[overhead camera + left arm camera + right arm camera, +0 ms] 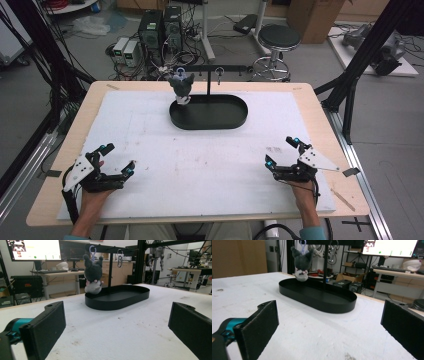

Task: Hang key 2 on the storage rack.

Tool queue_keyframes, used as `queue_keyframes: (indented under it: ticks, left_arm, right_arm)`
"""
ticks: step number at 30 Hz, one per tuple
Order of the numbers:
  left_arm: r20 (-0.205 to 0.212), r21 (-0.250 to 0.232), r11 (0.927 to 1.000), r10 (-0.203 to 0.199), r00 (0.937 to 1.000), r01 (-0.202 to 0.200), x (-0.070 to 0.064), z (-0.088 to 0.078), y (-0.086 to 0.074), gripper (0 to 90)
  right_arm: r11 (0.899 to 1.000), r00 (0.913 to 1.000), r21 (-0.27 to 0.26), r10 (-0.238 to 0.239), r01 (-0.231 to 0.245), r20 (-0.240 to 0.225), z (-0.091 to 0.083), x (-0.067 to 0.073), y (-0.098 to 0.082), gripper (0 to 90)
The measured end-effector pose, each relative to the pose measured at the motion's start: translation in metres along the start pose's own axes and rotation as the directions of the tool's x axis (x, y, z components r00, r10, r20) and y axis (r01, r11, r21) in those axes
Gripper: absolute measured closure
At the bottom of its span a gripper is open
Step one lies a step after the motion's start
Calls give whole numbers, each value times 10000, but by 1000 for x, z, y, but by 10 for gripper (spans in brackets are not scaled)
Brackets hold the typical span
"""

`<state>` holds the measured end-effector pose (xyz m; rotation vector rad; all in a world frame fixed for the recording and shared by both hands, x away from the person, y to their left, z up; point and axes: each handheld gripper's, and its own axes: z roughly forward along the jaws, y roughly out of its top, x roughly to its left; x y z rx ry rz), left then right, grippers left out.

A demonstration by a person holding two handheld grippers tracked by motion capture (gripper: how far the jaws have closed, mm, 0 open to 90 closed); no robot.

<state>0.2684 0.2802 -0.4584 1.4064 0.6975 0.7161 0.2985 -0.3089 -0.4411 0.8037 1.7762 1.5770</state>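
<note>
Both pairs of my jaws stand wide apart, nothing between them. Left gripper rests low at the near left of the white mat; right gripper at the near right, well apart from the left one. My hands hold them from the near edge.

Left gripper view: two black pads frame bare mat, flecked with brown marks. Teal fitting behind the left-hand pad. Right gripper view: same framing, mat cleaner here, faint scuffs at the bottom.

Outward, far centre of the mat: black oval tray, with a thin upright post rising from it to a crossbar. Plush toy, dark grey with pale face, hangs from the left end of the crossbar by a clip, head down, over the tray's left end. Well apart from both grippers.

What the views add:
- High view gives the layout: tray centred, both grippers near, wooden table edging the mat, stool and computer cases on the floor beyond.
- Left gripper view shows the plush toy's lilac clip looped on the crossbar, a second clip hanging empty farther right, and monitors behind.
- Right gripper view shows the tray's inner floor and rim from the other side; the plush toy's pale face hangs just above the far rim. Whether it touches the tray, I cannot tell.
</note>
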Motion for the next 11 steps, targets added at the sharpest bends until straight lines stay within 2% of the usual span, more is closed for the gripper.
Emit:
queue_keyframes:
  ticks: [5, 6, 11]
  left_arm:
    - [-35, 8, 10000, 10, 10000, -10, 0, 0, 0, 17]
    - [-35, -7, 10000, -3, 10000, 3, 0, 0, 0, 17]
    - [-54, -5, 10000, 31, 10000, -31, 0, -1, 0, 17]
  right_arm:
    - [9999, 9999, 47, 115, -115, 7, 2, 1, -13, 7]
    - [10000, 10000, -26, 11, -10, 88, 1, 2, -13, 7]
    - [9992, 9992, -267, 298, -290, 271, -1, 1, -15, 7]
